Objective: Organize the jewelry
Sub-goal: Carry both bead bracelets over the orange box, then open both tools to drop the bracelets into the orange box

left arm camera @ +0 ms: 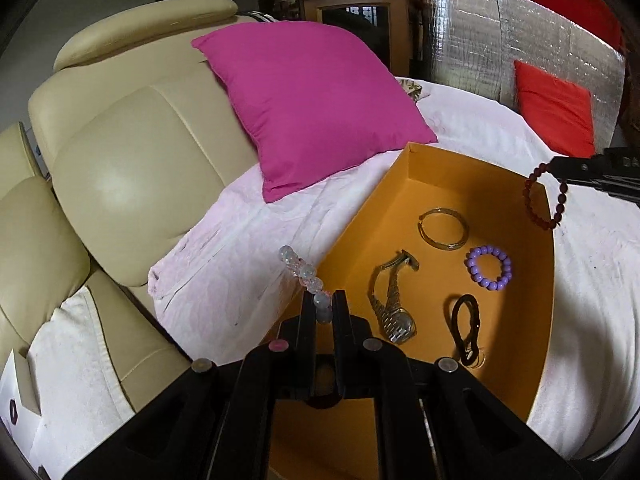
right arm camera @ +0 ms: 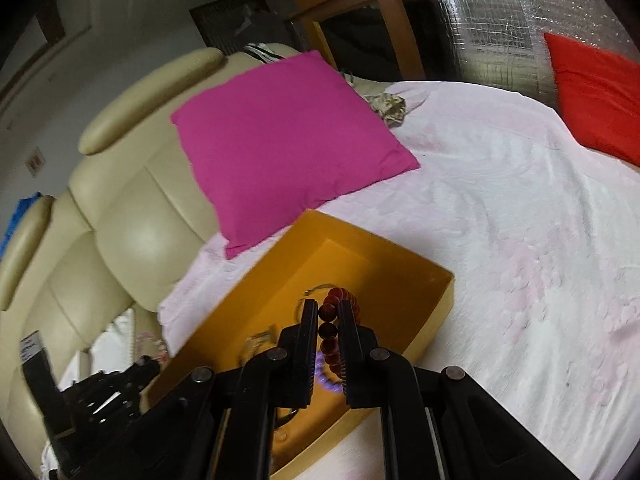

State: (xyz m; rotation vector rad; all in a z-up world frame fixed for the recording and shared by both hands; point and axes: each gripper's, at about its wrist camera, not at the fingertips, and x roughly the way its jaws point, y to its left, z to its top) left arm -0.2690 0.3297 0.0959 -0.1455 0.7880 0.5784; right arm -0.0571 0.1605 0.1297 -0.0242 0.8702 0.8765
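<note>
Black fingers of the left gripper (left arm camera: 323, 306) are seen clenched on a clear bead bracelet (left arm camera: 308, 276), whose free beads stick up and to the left over the near-left edge of the orange box (left arm camera: 404, 176). In the right wrist view, the right gripper (right arm camera: 328, 312) is closed on a dark red bead bracelet (right arm camera: 330, 320), which is held above the box (right arm camera: 436, 300); from the left wrist view the same red bracelet (left arm camera: 544, 196) is seen hanging as a loop from the right gripper's tip (left arm camera: 560, 170), over the box's far right wall. On the box floor four pieces are laid apart from one another: a metal watch (left arm camera: 394, 300) nearest the left gripper, a dark cord loop (left arm camera: 466, 330) to its right, a purple bead bracelet (left arm camera: 488, 268) beyond that, and a gold bangle (left arm camera: 443, 227) farthest back. The box is set on a pale pink sheet (left arm camera: 248, 220) spread over a cream leather sofa (left arm camera: 132, 168). A magenta pillow (left arm camera: 316, 104) is propped just behind the box's far corner, against the sofa back. Farther right, a red pillow (left arm camera: 554, 108) is leaned against a silver foil panel (left arm camera: 480, 40). A wooden cabinet (left arm camera: 360, 12) is seen behind the sofa.
</note>
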